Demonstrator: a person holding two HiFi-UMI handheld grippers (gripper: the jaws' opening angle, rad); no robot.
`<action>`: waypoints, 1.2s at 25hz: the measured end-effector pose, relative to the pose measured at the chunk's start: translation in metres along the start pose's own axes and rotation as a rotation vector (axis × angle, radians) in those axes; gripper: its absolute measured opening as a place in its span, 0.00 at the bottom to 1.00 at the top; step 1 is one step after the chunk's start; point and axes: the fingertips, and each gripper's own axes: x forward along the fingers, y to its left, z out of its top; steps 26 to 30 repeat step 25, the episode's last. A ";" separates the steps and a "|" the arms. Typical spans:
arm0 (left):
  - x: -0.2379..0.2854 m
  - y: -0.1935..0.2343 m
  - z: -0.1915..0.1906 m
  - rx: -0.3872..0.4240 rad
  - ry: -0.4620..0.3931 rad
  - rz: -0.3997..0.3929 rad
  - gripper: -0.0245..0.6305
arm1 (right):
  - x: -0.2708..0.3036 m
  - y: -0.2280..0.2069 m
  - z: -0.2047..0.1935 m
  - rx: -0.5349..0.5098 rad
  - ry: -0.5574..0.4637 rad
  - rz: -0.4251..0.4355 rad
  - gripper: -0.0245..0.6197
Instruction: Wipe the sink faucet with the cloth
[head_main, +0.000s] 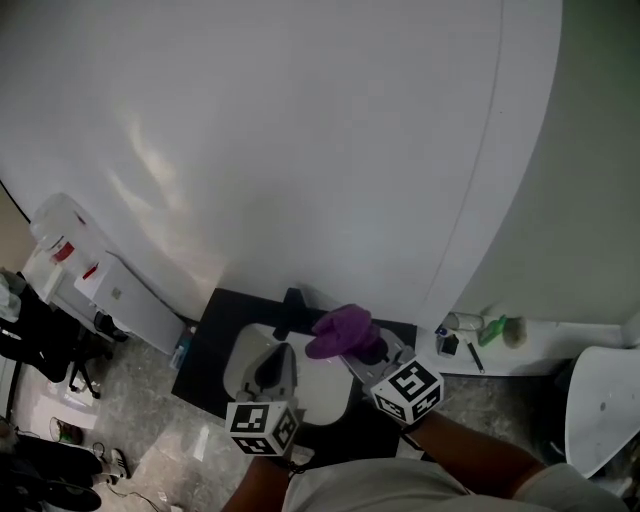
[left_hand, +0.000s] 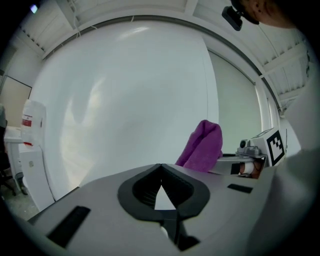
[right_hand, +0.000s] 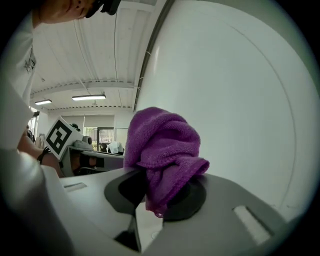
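My right gripper (head_main: 362, 349) is shut on a bunched purple cloth (head_main: 342, 331), which stands up out of the jaws and droops over their tips (right_hand: 162, 147). My left gripper (head_main: 272, 369) is held beside it at the left, its dark jaws meeting at their tips (left_hand: 160, 167) with nothing between them. From the left gripper view the cloth (left_hand: 202, 145) shows at the right. Both grippers hover over a black top (head_main: 200, 352) holding a pale basin (head_main: 330, 398). A dark upright piece (head_main: 290, 303) stands at its back edge; I cannot tell whether it is the faucet.
A big white curved wall (head_main: 300, 150) fills the space ahead. White boxes with red labels (head_main: 68, 250) stand at the left above dark chairs (head_main: 40, 340). A white ledge (head_main: 540, 345) at the right carries small items, one of them green (head_main: 492, 328).
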 end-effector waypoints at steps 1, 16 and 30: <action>-0.002 -0.002 0.003 -0.001 -0.006 0.001 0.05 | -0.002 0.001 0.001 0.004 0.001 0.003 0.14; -0.013 -0.019 0.014 -0.003 -0.034 0.007 0.05 | -0.014 0.015 0.007 -0.033 -0.006 0.038 0.14; -0.015 -0.021 0.010 -0.006 -0.027 0.012 0.05 | -0.018 0.011 0.005 -0.029 0.000 0.038 0.14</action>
